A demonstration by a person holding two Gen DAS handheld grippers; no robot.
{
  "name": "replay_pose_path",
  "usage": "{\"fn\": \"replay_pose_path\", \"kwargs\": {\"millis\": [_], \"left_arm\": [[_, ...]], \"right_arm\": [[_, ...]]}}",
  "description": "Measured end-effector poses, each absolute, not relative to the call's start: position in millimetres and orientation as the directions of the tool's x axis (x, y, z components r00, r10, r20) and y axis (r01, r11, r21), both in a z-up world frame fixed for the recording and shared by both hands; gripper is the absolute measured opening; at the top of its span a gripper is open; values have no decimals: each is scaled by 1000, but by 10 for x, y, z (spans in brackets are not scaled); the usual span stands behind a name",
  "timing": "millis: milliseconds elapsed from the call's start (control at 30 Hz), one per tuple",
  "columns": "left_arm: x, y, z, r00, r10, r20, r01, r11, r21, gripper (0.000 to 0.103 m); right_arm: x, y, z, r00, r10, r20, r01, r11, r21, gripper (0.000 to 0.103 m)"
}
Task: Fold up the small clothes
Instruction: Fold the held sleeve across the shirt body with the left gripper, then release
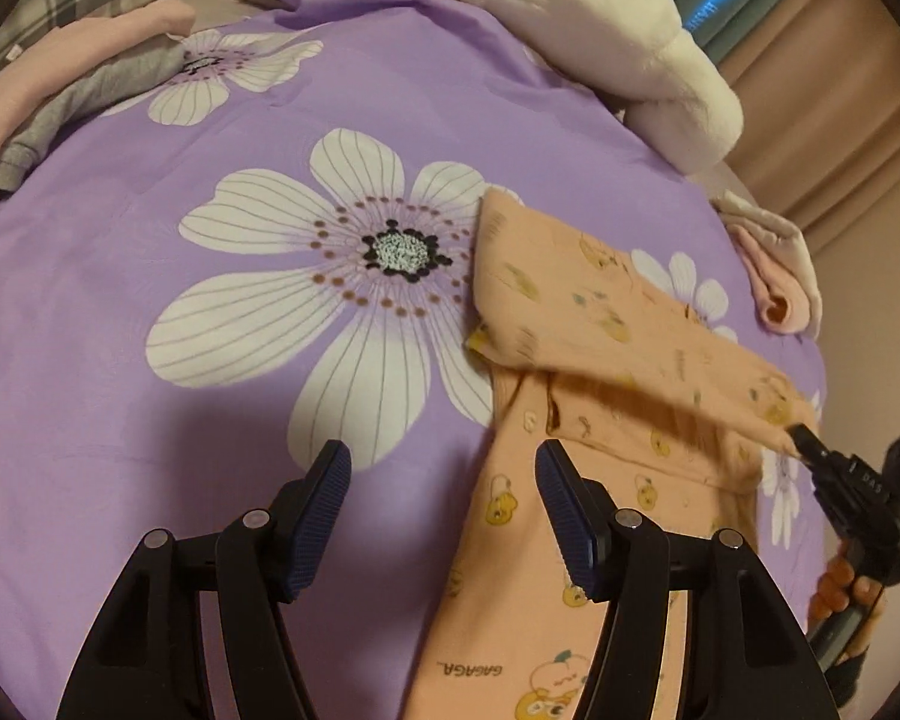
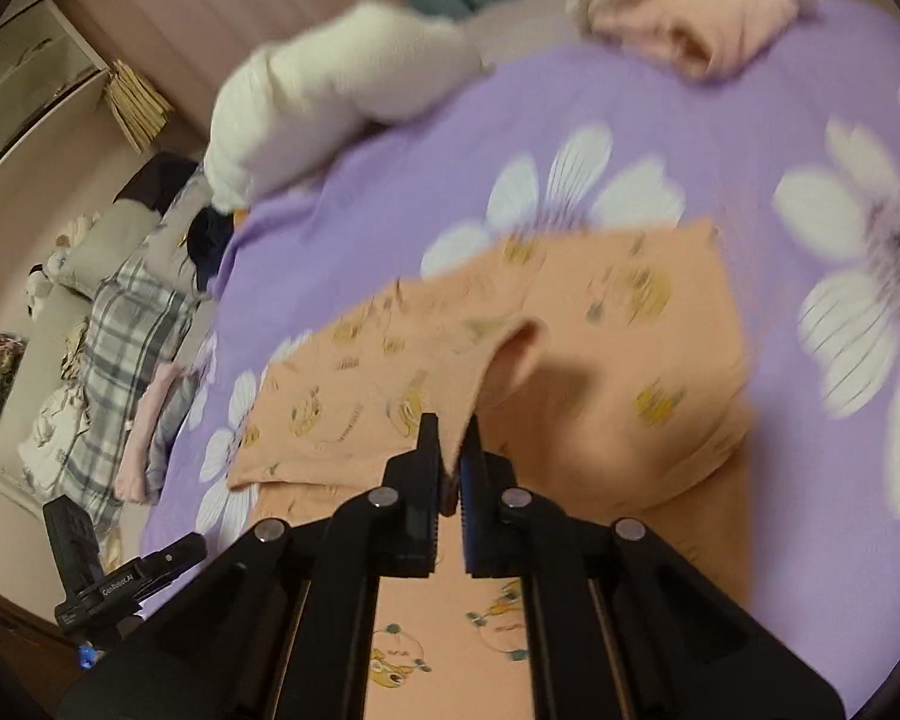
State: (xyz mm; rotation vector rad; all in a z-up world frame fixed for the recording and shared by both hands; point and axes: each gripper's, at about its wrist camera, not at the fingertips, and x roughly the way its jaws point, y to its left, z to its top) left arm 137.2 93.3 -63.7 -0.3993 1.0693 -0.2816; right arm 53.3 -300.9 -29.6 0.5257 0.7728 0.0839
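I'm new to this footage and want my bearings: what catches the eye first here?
The big white flower printed on the purple bedspread dominates the middle of the left wrist view. To its right lies the peach printed garment, one edge lifted and pinched by the right gripper. The left gripper is open, one finger over the garment's lower part.

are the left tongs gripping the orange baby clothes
No, the left tongs stand open over the orange baby clothes with nothing between them; only the right tongs pinch the fabric.
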Motion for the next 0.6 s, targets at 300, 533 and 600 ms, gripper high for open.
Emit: {"fn": "replay_pose_path", "kwargs": {"millis": [300,533,600], "left_arm": [[1669,542,-586,443,-421,-792,125,903,-411,62],[1825,-1,-620,465,-381,-800,261,922,-287,62],[1843,-92,-704,464,-360,-810,280,927,-251,58]], "right_arm": [[527,-3366,-622,623,31,-782,287,921,264,27],[454,-3214,-541,708,96,-700,177,935,307,24],[471,-3108,-613,689,108,-717,136,952,275,19]]}}
